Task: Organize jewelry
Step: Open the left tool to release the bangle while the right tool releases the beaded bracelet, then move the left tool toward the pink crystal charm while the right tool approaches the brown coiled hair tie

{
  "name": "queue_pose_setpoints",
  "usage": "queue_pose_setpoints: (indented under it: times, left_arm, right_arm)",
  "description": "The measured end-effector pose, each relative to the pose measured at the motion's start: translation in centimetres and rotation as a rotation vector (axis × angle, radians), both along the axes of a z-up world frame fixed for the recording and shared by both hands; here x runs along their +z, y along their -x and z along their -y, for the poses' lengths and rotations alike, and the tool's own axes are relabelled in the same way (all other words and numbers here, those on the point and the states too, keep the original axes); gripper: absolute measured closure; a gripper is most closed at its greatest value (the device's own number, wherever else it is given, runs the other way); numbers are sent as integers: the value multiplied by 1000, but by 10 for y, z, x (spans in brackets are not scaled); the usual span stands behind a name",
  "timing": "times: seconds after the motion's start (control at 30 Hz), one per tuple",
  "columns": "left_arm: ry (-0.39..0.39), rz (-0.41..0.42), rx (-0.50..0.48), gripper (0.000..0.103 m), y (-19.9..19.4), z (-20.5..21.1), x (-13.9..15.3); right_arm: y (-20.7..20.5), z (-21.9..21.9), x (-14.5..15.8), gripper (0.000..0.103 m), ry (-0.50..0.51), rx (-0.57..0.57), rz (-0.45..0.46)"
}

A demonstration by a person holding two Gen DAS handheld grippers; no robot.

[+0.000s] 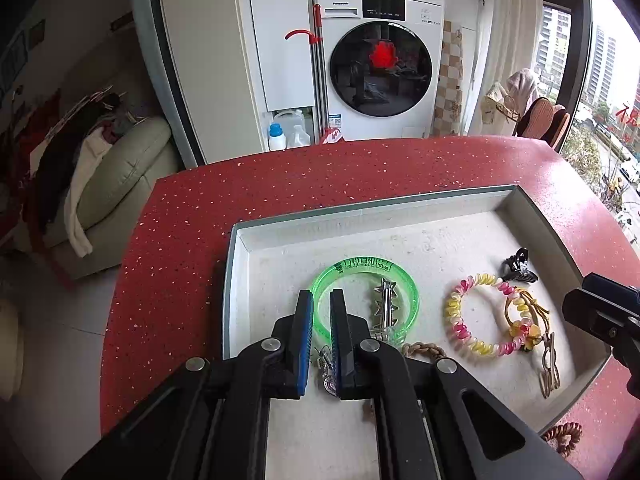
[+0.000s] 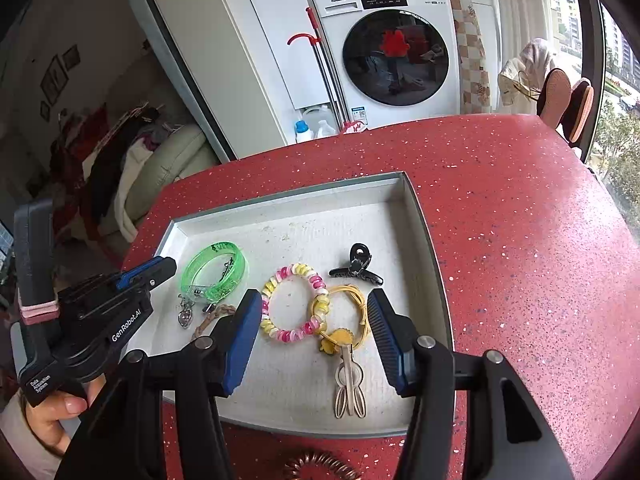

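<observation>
Most of the jewelry already lies in the grey tray (image 2: 424,240) on the red tabletop (image 2: 520,220), so I judge the step in hand to be fetching what is left outside it: the brown coil hair tie (image 2: 320,470) on the tabletop just off the tray's near edge. To do that well I should draw my right gripper (image 2: 314,338) back over the near edge, come down with one pad on each side of the coil, and pinch only the coil, not the tabletop. My right jaws stand about half open and grip nothing; they hang above the pink and yellow spiral band (image 2: 294,304), the yellow hair tie (image 2: 352,308) and the beige clip (image 2: 350,384) near the tray's near edge, touching none as far as I can tell. My left gripper (image 1: 322,338) has its jaws almost shut; a small silver charm (image 1: 326,376) shows in the narrow gap, but I cannot tell whether it is pinched. The green bangle (image 1: 366,268) lies toward the tray's left edge.
</observation>
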State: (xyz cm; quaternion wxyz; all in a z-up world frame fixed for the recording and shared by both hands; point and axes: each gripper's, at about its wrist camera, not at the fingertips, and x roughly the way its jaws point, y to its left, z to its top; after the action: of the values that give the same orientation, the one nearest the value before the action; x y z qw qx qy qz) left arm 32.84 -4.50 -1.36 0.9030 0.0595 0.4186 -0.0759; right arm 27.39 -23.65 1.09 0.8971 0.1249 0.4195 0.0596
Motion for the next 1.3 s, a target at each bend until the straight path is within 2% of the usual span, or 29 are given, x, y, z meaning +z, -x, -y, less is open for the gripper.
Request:
queue_pose_setpoints:
  times: [0.53,0.8,0.87,0.9,0.93,0.97,1.2,1.3]
  left_arm:
    - [93,34,-11,76,59,-20,27]
    - [125,10,-1,76,81,-32,26]
    - [126,8,-1,76,87,-34,26]
    - [127,6,-2,72,91,-34,25]
    - [131,3,-3,54,94,-36,24]
    - [134,-5,0,0,97,-37,23]
    - [105,26,2,0,126,-39,25]
    - [86,36,2,0,139,-38,25]
  right_arm:
    - [55,-6,11,39,-15,6,23]
    - [78,-4,8,38,-24,-1,20]
    - [85,-5,8,34,-19,-3,22]
    - [88,-5,8,33,-17,-2,23]
    - [92,-5,8,32,-16,-2,23]
    - [96,-6,7,32,-15,-1,23]
    - [123,-11,5,21,5,0,31]
    - [135,-16,8,14,19,5,54]
